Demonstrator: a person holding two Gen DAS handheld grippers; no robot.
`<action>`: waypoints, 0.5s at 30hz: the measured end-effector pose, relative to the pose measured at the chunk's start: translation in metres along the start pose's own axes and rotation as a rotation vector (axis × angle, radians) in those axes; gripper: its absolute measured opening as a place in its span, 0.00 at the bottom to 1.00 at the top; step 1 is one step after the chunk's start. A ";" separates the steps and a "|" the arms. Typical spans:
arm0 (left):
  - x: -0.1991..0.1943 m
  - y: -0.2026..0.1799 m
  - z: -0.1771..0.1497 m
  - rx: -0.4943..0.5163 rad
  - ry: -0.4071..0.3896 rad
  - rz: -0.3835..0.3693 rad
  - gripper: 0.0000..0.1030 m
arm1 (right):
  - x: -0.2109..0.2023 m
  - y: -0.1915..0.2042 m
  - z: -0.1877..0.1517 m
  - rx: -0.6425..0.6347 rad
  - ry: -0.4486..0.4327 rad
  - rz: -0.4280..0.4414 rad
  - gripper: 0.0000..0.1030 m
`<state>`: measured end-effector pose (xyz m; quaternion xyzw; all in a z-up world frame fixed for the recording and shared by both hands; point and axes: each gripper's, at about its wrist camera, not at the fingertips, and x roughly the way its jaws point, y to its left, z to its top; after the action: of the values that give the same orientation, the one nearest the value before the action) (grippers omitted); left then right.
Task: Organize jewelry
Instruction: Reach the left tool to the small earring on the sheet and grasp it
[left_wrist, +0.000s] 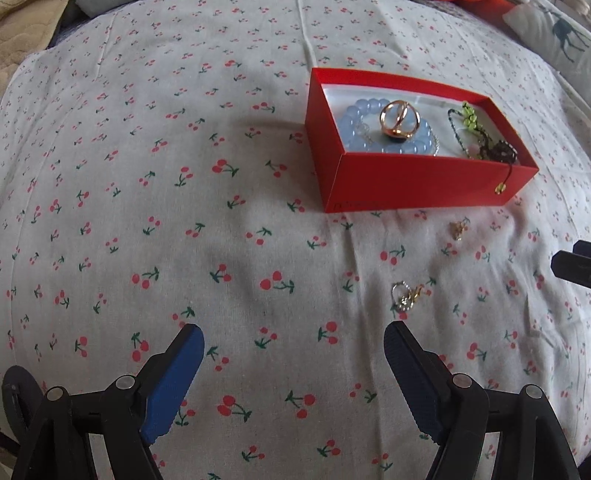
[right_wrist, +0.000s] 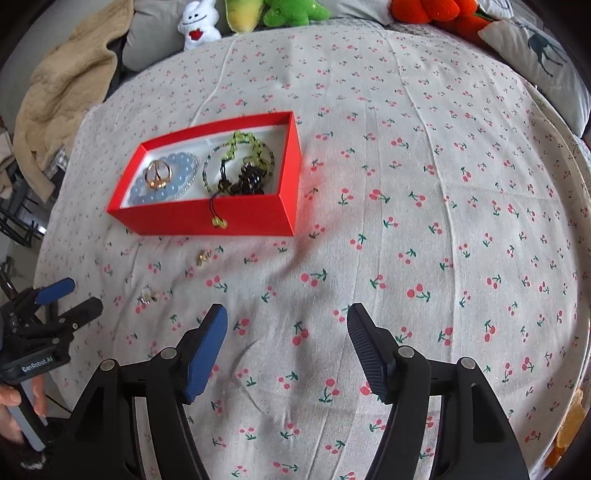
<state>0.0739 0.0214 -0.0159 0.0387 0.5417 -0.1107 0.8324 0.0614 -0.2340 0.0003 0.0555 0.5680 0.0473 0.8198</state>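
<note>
Jewelry mostly sits in the red cardboard box (left_wrist: 417, 184) by now, with two small bits left out on the cherry-print bed sheet (left_wrist: 155, 229).

Left gripper (left_wrist: 293, 345): blue pads spread wide, nothing between them, hanging just over the sheet. Right gripper (right_wrist: 288, 326): spread wide too, nothing held, also low over the sheet.

Just past the left gripper's right finger, near it: a small silver ring charm with a gold clasp (left_wrist: 406, 297), lying loose on the sheet. A bit farther on, close to the box front but not touching: a tiny gold charm (left_wrist: 458, 229).

Inside the box: a pale blue bead bracelet (left_wrist: 364, 127) with a shiny gold open-work ring (left_wrist: 399, 120) resting on top, and beside them a tangle of green bead strings and dark cords (right_wrist: 240, 170). One cord with yellow-green beads (right_wrist: 219, 222) hangs over the front wall.

Step in hand, by the look of it: picking up the last loose bits. Next move likely for the left gripper: dip down over the silver charm and pinch gently. Tricky part: small, flat on soft cloth, easy to grab sheet as well.
</note>
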 end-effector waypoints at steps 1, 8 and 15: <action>0.001 0.000 -0.002 0.007 0.005 0.005 0.81 | 0.003 0.000 -0.003 -0.002 0.015 -0.012 0.68; 0.010 0.000 -0.017 0.058 0.044 0.037 0.81 | 0.017 -0.001 -0.017 -0.029 0.078 -0.057 0.68; 0.016 -0.006 -0.023 0.108 0.070 0.056 0.81 | 0.023 0.007 -0.021 -0.079 0.093 -0.078 0.68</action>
<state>0.0586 0.0173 -0.0397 0.1025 0.5622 -0.1151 0.8125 0.0497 -0.2230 -0.0272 -0.0012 0.6051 0.0401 0.7951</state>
